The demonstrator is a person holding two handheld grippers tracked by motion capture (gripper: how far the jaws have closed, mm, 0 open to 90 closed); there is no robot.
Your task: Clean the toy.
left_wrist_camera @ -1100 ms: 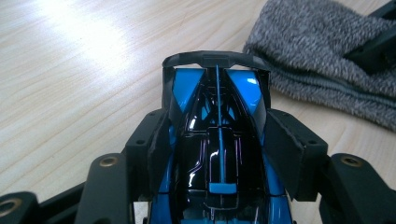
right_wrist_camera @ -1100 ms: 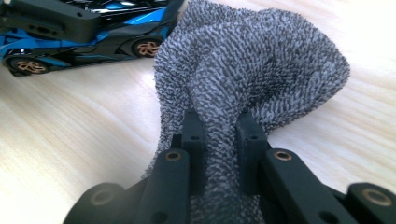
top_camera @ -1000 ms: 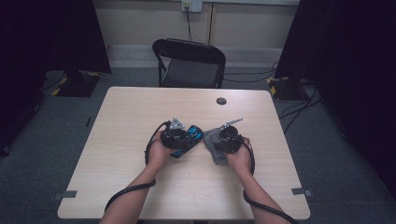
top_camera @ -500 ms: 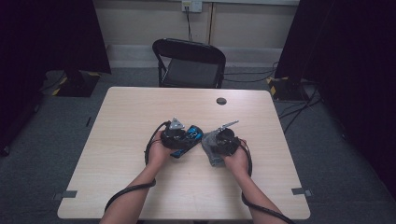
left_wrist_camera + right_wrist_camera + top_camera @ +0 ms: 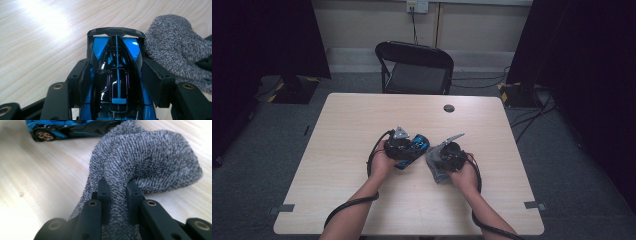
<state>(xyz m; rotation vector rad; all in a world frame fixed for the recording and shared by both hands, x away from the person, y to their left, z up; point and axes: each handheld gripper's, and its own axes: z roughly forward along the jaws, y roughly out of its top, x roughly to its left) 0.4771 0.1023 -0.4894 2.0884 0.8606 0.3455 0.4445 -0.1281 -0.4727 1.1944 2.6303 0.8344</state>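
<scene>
toy car [image 5: 414, 146]: on table [image 5: 337, 165], mid-table, left of cloth, just beside it
cloth [image 5: 435, 164]: on table, right of car
chair [image 5: 414, 67]: behind table's far edge

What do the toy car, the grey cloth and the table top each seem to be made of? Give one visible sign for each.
Toy car: glossy painted plastic or metal, sharp reflections.
Grey cloth: soft knitted fabric, ribbed flecked weave, folds.
Table top: pale wood or laminate, visible grain.
</scene>
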